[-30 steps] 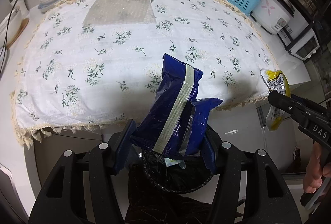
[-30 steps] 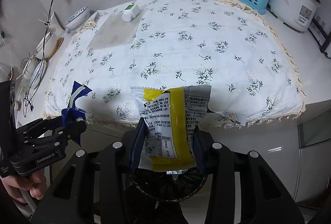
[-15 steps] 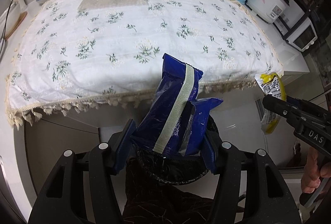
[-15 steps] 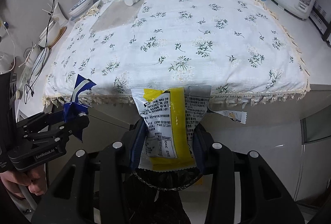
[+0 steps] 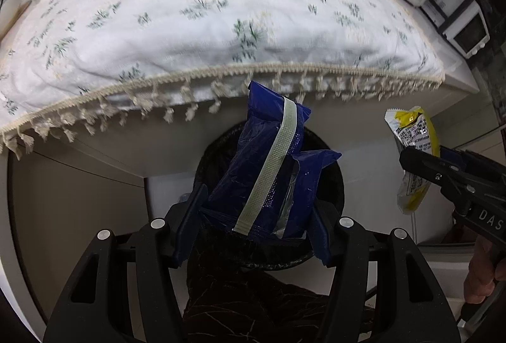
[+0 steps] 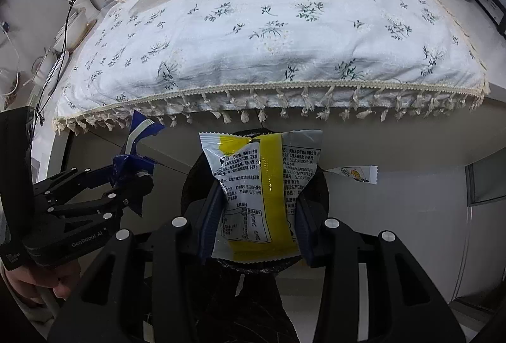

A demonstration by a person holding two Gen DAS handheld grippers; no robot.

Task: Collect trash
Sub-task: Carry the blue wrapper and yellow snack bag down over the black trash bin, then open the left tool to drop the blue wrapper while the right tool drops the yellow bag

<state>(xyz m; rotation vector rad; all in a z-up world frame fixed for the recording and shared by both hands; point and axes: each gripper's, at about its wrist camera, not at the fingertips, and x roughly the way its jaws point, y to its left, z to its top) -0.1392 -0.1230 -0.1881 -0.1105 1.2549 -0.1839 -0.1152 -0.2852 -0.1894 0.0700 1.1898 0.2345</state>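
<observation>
Step in hand: dropping two wrappers into the bin, as I judge it; both grippers point steeply down in front of the counter's near edge.
Left gripper (image 5: 253, 216): jaws clamped on the blue wrapper (image 5: 268, 165), one blue pad against each side of the crumpled pack.
Right gripper (image 6: 256, 216): jaws clamped on the yellow-and-white wrapper (image 6: 262, 194), held flat between the pads.
Where the trash is: both wrappers hang over the black-lined bin (image 5: 332, 184), which stands on the floor below the fringed edge of the floral tablecloth (image 5: 221, 10).
Doing it well: centre each wrapper over the bin's mouth before letting go; in the left wrist view the yellow one sits off to the right of the rim, so it probably needs to come inward.
Release: spread the jaws fully, since light foil may cling to a pad; a slight shake should free it.
Risk: a light wrapper can drift and land outside the rim or catch on the liner.
Stray piece: a small white sachet (image 6: 357, 173) shows beside the bin, under the counter edge; whether it lies on something I cannot tell.
Readable writing: "GenRobot.AI" on the left gripper's body; "DAS" on the right gripper's body, cut off.
Wrapper print: dense Chinese text and a nutrition table, too small to read.
</observation>
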